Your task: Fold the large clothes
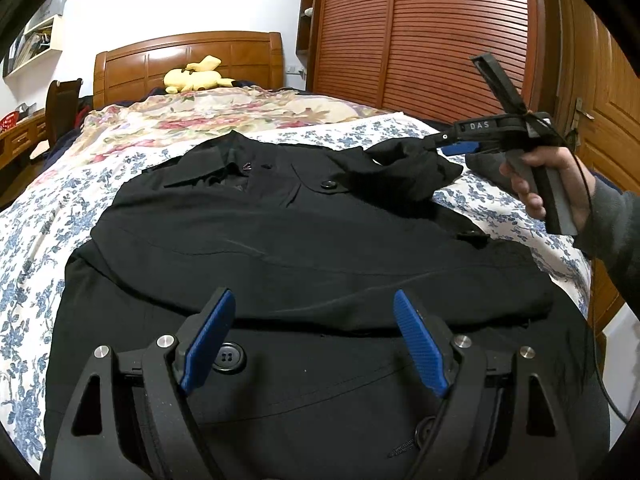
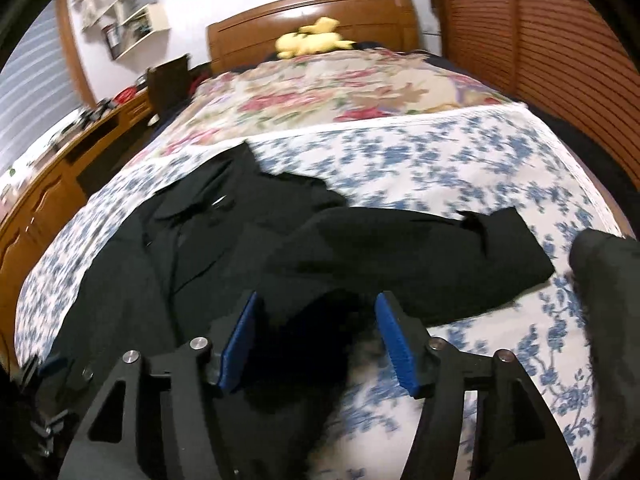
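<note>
A large black coat [image 1: 304, 240] lies flat on the bed, collar toward the headboard, one sleeve folded across its chest. My left gripper [image 1: 314, 312] is open just above the coat's lower front, beside a black button [image 1: 227, 357]. My right gripper [image 1: 444, 142] shows at the right of the left wrist view, at the raised end of the right sleeve [image 1: 400, 172]. In the right wrist view, which is motion-blurred, my right gripper [image 2: 316, 312] has its jaws apart, with the sleeve [image 2: 400, 256] lying on the bed between and beyond its blue pads.
The bed has a blue floral sheet [image 2: 440, 160] and a pink floral blanket [image 1: 208, 116] further up. A yellow plush toy [image 1: 196, 76] sits at the wooden headboard. A slatted wardrobe [image 1: 420, 32] stands to the right, a wooden desk [image 2: 52, 184] to the left.
</note>
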Available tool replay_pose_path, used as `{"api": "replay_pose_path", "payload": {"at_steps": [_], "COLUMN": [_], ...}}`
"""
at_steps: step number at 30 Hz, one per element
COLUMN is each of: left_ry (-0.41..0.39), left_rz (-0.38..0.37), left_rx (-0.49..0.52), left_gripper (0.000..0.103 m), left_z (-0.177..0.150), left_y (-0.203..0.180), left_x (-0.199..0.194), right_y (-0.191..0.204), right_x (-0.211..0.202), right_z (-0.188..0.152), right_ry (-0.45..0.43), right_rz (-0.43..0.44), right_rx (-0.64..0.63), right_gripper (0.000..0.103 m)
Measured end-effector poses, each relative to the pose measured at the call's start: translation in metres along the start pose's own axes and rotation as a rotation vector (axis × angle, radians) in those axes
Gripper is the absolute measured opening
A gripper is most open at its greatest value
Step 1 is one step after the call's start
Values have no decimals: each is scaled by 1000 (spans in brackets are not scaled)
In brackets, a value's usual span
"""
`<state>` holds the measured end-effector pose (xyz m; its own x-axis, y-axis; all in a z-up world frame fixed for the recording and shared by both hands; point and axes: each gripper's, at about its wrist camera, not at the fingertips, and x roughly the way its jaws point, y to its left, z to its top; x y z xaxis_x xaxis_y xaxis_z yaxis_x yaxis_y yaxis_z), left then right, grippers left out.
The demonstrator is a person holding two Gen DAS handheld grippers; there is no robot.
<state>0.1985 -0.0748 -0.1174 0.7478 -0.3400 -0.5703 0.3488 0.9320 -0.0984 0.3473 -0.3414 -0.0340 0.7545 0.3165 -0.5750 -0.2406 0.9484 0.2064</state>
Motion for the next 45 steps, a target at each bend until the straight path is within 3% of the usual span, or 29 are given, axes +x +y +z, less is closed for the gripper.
{"api": "replay_pose_path", "payload": {"at_steps": [4,10,18,22,23,25,28,31,37,41,45], "left_ry": [0,6,13,12,12,10,4,-12,-41,-43,-48], "left_rz": [-1,-2,-1,-3,-3,-4,-5,-30,20,60,119], "left_rx": [1,-1,-7,-6,-6,-6,-11,-21,-23,-39,-41], "left_gripper": [82,82,82,82,82,82,82,82,82,82,82], "left_z": [0,-1,-1,-1,-1,0,1,2,-1,-11,-20], "left_y": [1,0,1,1,2,2,4,7,12,16,21], "left_x": [0,2,4,3,3,2,-1,-7,-26,-41,-65], "right_y": [-23,-52,-81,-80,-76,-69,-47,-16,74,132,174], "right_x": [3,11,70,90,93,96,84,54,-18,-61,-88], "right_z": [-2,-11,-10,-3,0,6,14,22,20,2,-25], "right_ry": [-21,-9,99,96,95,87,42,-58,-177,-223,-203], "right_rz": [-12,-102,-195,-241,-253,-265,-274,-216,-61,68,193], "right_rx": [85,181,261,224,216,166,105,43,-159,-278,-349], "right_gripper": [66,66,66,66,62,17,8,7,7,7,7]}}
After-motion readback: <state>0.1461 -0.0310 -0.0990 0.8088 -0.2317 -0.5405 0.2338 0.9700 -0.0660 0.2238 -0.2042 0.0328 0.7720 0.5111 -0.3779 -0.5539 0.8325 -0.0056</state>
